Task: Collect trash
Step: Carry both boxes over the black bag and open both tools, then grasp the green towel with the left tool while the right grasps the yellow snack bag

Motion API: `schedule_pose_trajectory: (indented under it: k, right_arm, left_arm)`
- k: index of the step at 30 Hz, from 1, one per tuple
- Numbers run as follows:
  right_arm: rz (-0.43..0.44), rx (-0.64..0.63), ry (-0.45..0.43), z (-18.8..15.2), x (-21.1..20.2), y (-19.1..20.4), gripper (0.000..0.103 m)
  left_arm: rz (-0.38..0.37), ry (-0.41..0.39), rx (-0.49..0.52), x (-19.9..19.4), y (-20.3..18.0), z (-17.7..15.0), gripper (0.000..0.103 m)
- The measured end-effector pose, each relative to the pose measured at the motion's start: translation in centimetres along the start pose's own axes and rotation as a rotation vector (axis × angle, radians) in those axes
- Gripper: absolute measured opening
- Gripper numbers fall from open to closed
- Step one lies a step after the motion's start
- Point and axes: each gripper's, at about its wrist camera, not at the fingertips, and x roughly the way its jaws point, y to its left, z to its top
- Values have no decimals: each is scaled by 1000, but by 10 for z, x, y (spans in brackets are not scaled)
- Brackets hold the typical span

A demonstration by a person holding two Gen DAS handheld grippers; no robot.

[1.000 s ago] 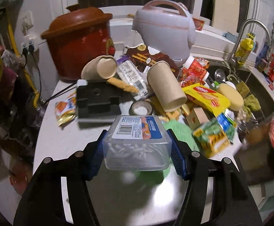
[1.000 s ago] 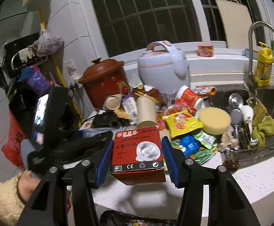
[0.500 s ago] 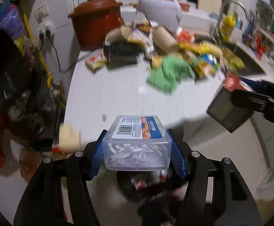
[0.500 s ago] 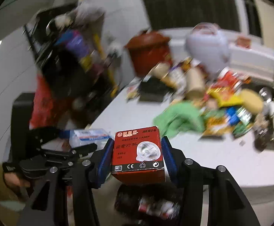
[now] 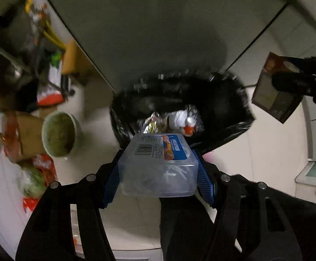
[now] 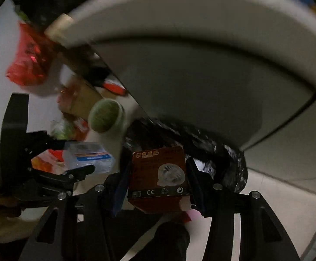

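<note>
My left gripper (image 5: pixel 158 171) is shut on a clear plastic box (image 5: pixel 158 163) with a blue label and white bits inside. It hangs just in front of an open black trash bag (image 5: pixel 218 100) on the floor, with wrappers (image 5: pixel 175 121) inside. My right gripper (image 6: pixel 158 180) is shut on a red lamp box (image 6: pixel 159 175), held over the same black bag (image 6: pixel 223 152). The red box also shows at the right of the left wrist view (image 5: pixel 275 91). The clear box and left gripper show at the left of the right wrist view (image 6: pixel 88 156).
A green bowl (image 5: pixel 59 133) stands on the floor left of the bag, also in the right wrist view (image 6: pixel 105 115). Cardboard and red wrappers (image 5: pixel 25 134) lie beside it. The white counter edge (image 6: pixel 179 15) curves overhead. A grey cabinet front (image 5: pixel 158 32) is behind the bag.
Both grippers have swung down from the counter to the floor, still holding their boxes. The view has gone from the cluttered countertop to the black trash bag below.
</note>
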Motion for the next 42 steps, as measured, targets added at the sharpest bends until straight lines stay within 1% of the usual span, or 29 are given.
schedule_pose_trajectory:
  k: [1,3,4,5,10,11,12,13,14,15,16,17,18,21,24,27,29,31,33,34,36,38,40,41,42]
  right_arm:
    - [-10,21,11,-2,21,-8,51]
    - [-31,33,40,-4,57,-20,51]
    - [-46,33,51,-5,76,-25,51]
    - [-62,25,66,-6,96,-29,51]
    - [-119,11,143,-15,166,-52,52]
    - [-133,4,159,-17,181,-54,53]
    - [-148,-1,165,-19,189,-56,62]
    - [-173,-8,162,-19,195,-56,67]
    - [-196,-13,156,-20,198,-56,76]
    - [-218,-17,148,-20,201,-56,80]
    - [-221,-16,144,-19,202,-57,80]
    - [-225,-9,143,-18,202,-58,80]
    - [-228,-3,141,-17,202,-58,84]
    - [-228,-4,131,-14,195,-59,84]
    - [-227,-14,108,-10,182,-58,84]
    - [-222,-3,75,-6,160,-59,84]
    - [-221,8,50,-5,139,-58,84]
    - [-210,19,11,-3,106,-54,84]
    - [-195,22,-35,0,68,-46,84]
    - [-184,23,-58,2,48,-41,84]
    - [-163,17,-119,6,2,-32,84]
    - [-142,7,-175,8,-39,-23,84]
    - [-118,-3,-255,12,-89,-11,84]
    - [-100,-10,-311,15,-118,-4,85]
    - [-100,-17,-364,19,-141,0,89]
  left_arm:
    - [9,11,-11,25,0,1,60]
    - [6,19,-24,58,0,2,60]
    - [16,24,-22,80,0,5,60]
    - [19,31,-21,95,1,9,60]
    - [53,75,-15,167,6,23,60]
    - [61,83,-11,174,5,23,60]
    - [74,88,-2,182,5,25,62]
    - [93,93,8,185,5,26,66]
    - [108,93,16,190,4,26,70]
    - [117,86,21,192,4,26,77]
    - [129,80,27,193,3,26,80]
    - [142,79,30,193,2,26,80]
    - [144,77,28,192,3,27,81]
    - [149,66,35,186,2,29,84]
    - [160,45,59,176,-1,32,86]
    - [166,20,49,157,1,36,86]
    - [161,7,45,140,-1,36,86]
    - [160,-17,58,117,-4,36,86]
    - [169,-46,72,84,-8,34,86]
    - [158,-61,71,67,-7,32,86]
    - [145,-96,62,20,-5,30,86]
    - [116,-137,54,-22,-3,29,86]
    - [94,-191,55,-67,-5,28,86]
    - [76,-240,56,-96,-6,27,86]
    - [71,-281,54,-117,-5,28,89]
